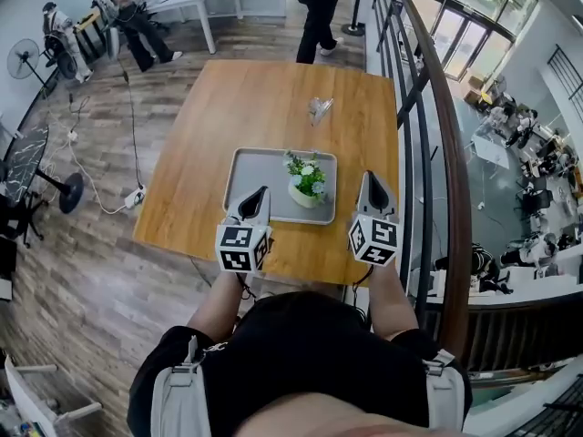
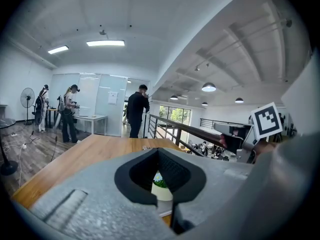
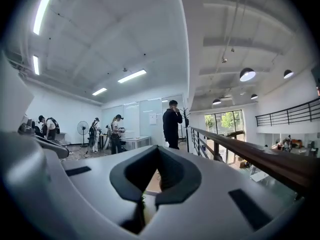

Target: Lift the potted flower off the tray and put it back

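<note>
Head view: the potted flower [image 1: 306, 182] stands upright on the tray [image 1: 244, 167] on the desk [image 1: 228, 107]. The left hand-held gripper [image 1: 260, 195] is at its 8 o'clock and the right hand-held gripper [image 1: 373, 183] at its 3 o'clock, both clear of it.
Left gripper view: jaws closed, empty, pot ahead.
Right gripper view: jaws closed, empty.
I cannot tell whether the lift is pending or already done.

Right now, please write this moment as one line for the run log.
potted flower: upright on gray tray | left gripper: shut, empty, at tray's near edge | right gripper: shut, empty, right of tray
</note>
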Demonstrator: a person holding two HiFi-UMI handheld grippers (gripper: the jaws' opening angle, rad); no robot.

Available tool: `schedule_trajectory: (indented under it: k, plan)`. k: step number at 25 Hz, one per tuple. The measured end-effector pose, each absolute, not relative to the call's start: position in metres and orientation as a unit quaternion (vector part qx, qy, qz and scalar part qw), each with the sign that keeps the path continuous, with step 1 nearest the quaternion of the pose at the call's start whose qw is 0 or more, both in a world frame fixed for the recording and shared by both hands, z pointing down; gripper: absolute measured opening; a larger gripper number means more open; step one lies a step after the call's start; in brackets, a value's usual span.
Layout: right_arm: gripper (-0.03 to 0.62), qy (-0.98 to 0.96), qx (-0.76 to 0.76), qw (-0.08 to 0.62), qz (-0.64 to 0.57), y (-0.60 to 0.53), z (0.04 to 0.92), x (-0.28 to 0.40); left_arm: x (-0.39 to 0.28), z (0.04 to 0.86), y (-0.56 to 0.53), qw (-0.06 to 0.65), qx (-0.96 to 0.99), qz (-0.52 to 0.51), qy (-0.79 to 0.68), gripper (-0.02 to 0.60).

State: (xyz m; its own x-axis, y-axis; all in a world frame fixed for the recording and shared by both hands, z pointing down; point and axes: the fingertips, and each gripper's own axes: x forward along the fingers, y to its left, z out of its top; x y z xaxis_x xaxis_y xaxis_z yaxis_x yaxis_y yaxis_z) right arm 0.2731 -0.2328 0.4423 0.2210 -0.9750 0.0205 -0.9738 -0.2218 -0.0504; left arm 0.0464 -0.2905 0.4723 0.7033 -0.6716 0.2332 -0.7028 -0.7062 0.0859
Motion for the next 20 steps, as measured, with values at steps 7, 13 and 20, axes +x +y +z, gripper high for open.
schedule_trajectory:
  k: [7, 13, 20]
  plan:
    - [-0.006, 0.625, -0.779, 0.022, -0.029, -0.226, 0.440, 0.277, 0.054, 0.469, -0.285, 0.077, 0.921, 0.094, -0.369, 0.012]
    - [-0.006, 0.627, -0.778, 0.018, -0.032, -0.231, 0.443, 0.279, 0.054, 0.466, -0.290, 0.075, 0.919, 0.094, -0.375, 0.012]
    - [-0.005, 0.630, -0.775, 0.023, -0.032, -0.237, 0.443, 0.275, 0.050, 0.465, -0.293, 0.072, 0.918, 0.094, -0.380, 0.012]
